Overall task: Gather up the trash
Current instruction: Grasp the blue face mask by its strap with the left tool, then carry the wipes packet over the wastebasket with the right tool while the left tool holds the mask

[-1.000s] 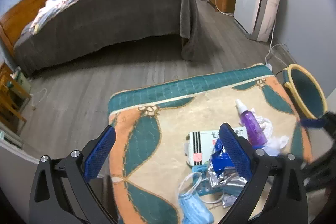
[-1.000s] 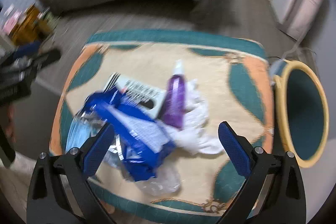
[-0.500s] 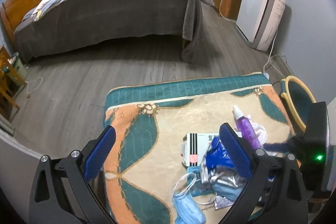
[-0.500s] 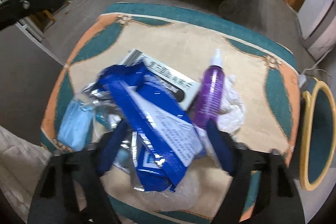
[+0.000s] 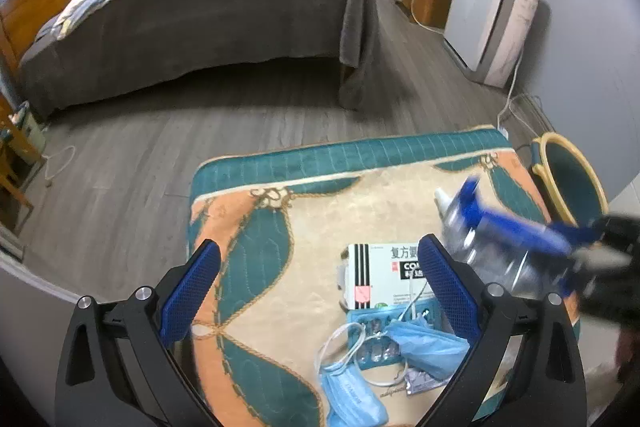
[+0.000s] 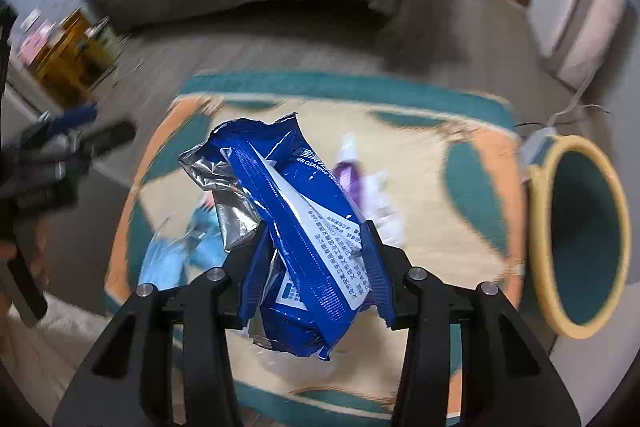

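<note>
Right wrist view: blue wrapper (image 6: pixel 296 227) clamped between the right gripper (image 6: pixel 316 259) fingers, jaws closing on it, now lifted clear of the patterned counter (image 6: pixel 460 163), where a second ago it lay in the pile under wide-open fingers. Bin (image 6: pixel 580 235) at right edge of frame, mouth open, near the counter. Left wrist view: left gripper (image 5: pixel 320 287) hanging wide open and empty at lower centre, over the leftovers: medicine box (image 5: pixel 380 275), blue masks (image 5: pixel 352 399), blister pack (image 5: pixel 372 339). Purple bottle (image 6: pixel 348 175) and white tissue (image 6: pixel 384 211) behind the wrapper. First piece apparently secured; likely next, a carry rightward to the bin, with plenty left to clear.
</note>
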Motion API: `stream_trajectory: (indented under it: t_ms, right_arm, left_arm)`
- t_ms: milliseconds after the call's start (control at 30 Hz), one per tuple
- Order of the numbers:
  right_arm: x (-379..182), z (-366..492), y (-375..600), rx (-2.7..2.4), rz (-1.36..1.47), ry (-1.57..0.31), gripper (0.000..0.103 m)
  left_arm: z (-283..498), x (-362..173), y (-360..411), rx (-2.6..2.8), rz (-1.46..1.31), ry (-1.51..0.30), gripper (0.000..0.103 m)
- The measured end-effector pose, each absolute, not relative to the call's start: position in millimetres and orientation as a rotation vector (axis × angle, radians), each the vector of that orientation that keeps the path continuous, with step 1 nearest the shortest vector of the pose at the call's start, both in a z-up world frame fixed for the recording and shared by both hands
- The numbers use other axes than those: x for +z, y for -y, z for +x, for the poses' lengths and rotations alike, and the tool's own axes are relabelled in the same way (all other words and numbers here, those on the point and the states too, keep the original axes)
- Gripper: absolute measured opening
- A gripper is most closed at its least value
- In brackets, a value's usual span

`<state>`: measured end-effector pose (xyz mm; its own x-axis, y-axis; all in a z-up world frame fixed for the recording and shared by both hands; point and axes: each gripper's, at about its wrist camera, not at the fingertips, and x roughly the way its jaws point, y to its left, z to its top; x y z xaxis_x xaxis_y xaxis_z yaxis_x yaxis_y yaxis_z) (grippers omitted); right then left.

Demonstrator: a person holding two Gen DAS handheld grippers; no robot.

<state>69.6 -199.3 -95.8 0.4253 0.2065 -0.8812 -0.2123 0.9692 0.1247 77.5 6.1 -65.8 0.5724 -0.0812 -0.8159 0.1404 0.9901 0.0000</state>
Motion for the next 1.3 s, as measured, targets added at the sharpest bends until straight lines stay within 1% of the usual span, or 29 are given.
stream_trajectory:
  t_ms: [233,367,433,500,533,567,600,633,933,967,1000,1067,1200,1300]
  right_arm:
    - [-96,82,234,0.169,0.079,-1.110,0.045]
    - [-100,88,238,0.171,0.092,-1.119,0.045]
    - [-100,90,238,0.180,0.103,-1.122,0.045]
    - [-99,89,235,0.190,0.098,-1.120,0.045]
    - [-98,87,234,0.193,0.099,-1.118,0.045]
    - [-97,87,234,0.196,0.101,-1.115,0.045]
    - [-96,86,235,0.197,0.106,-1.113,0.045]
    - [-96,86,236,0.196,0.109,-1.112,0.045]
    - [-96,82,244,0.171,0.121,-1.110,0.045]
    - [-97,81,245,0.166,0.121,-1.108,0.045]
    - [-97,81,247,0.159,0.125,-1.107,0.045]
    - [-97,81,251,0.147,0.136,-1.106,0.045]
    - [-95,81,262,0.123,0.157,-1.096,0.045]
    - [-89,82,271,0.104,0.170,-1.071,0.045]
  left_arm:
    - [79,-90,2,-0.124,0.063,-1.028,0.098]
    - [68,-107,3,-0.094,0.050,-1.084,0.095]
    - [63,-118,8,-0.099,0.085,-1.117,0.087]
    - [60,-130,9,-0.110,0.086,-1.162,0.065]
    - [58,-138,7,-0.104,0.078,-1.195,0.060]
    - [57,-142,6,-0.100,0.083,-1.214,0.048]
    - [56,-146,6,-0.097,0.097,-1.233,0.039]
    - [55,-150,6,-0.097,0.114,-1.248,0.036]
    - [61,-171,7,-0.126,0.167,-1.311,0.032]
    - [61,-172,7,-0.126,0.174,-1.312,0.028]
    - [62,-173,7,-0.127,0.177,-1.314,0.016]
    - [63,-172,6,-0.144,0.177,-1.312,0.003]
    - [61,-153,10,-0.183,0.157,-1.231,0.003]
    - [57,-132,15,-0.207,0.158,-1.134,0.003]
